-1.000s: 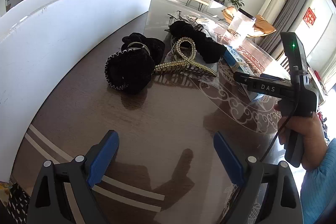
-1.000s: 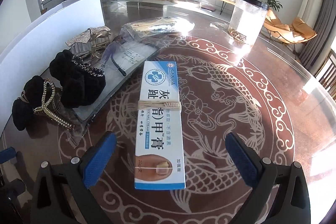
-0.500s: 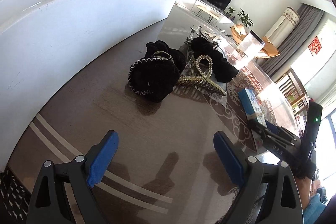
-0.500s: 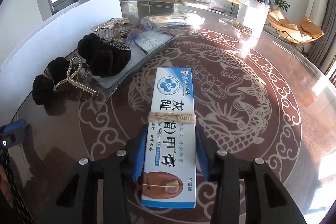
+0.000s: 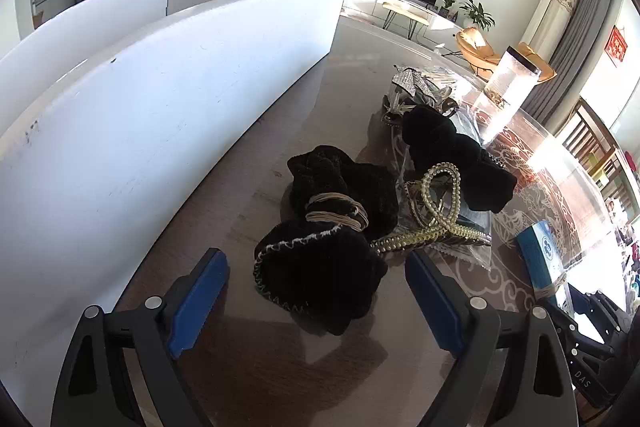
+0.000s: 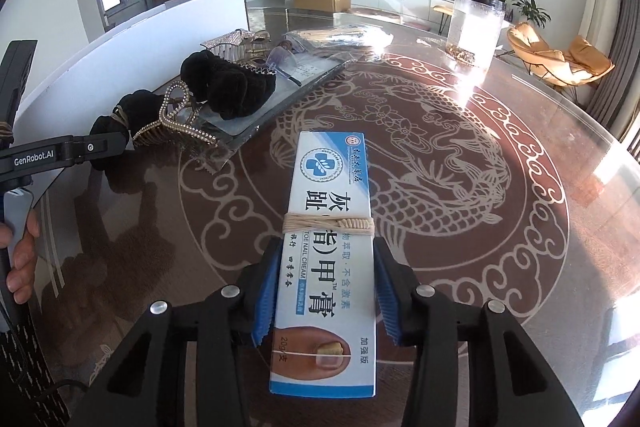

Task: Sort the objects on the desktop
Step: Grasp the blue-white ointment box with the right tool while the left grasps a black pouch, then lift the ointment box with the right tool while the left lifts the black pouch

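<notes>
Left gripper (image 5: 316,301) nearer black scrunchie (image 5: 320,279), jaws narrowing.

A glossy brown table (image 6: 500,187) bears black scrunchies (image 5: 320,267) and a clear bag (image 6: 280,87).

Blue-and-white nail cream box (image 6: 328,259), rubber-banded, clamped lengthwise in a claw; black velvet scrunchies (image 5: 320,267) and pearl hair clip (image 5: 436,211) rest on the worktop.

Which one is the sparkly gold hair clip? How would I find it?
Look along the white board to the pile of black scrunchies on the table. The gold hair clip lies between them, the only shiny thing there, with pearly beaded loops and comb teeth.
</notes>
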The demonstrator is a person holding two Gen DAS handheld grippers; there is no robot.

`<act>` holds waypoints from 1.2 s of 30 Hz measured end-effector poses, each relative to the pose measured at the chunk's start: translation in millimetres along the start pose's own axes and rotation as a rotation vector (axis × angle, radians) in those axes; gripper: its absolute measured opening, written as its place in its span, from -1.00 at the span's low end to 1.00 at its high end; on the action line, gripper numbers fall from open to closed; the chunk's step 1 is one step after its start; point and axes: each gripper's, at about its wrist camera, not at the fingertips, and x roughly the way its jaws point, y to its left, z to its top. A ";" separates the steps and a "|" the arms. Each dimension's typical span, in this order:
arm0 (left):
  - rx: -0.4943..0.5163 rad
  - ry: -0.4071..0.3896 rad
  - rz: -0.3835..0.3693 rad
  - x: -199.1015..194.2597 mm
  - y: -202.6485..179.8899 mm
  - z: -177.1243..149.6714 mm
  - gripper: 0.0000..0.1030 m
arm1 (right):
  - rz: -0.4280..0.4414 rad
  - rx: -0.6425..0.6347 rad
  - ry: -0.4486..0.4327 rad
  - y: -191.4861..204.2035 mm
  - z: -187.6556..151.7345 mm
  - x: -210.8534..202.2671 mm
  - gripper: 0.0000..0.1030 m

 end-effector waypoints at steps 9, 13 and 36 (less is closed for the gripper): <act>0.042 -0.006 -0.039 -27.6 -6.8 -31.1 -0.32 | 0.000 0.000 0.000 0.0 -0.1 -0.1 -0.12; 0.043 0.001 -0.079 -44.7 -22.5 -56.6 -0.32 | 0.000 0.000 0.000 0.3 0.1 -0.3 -0.12; -0.019 0.002 0.007 -39.7 -20.1 -62.3 -0.22 | -0.011 -0.006 0.000 1.7 -1.1 1.4 -0.12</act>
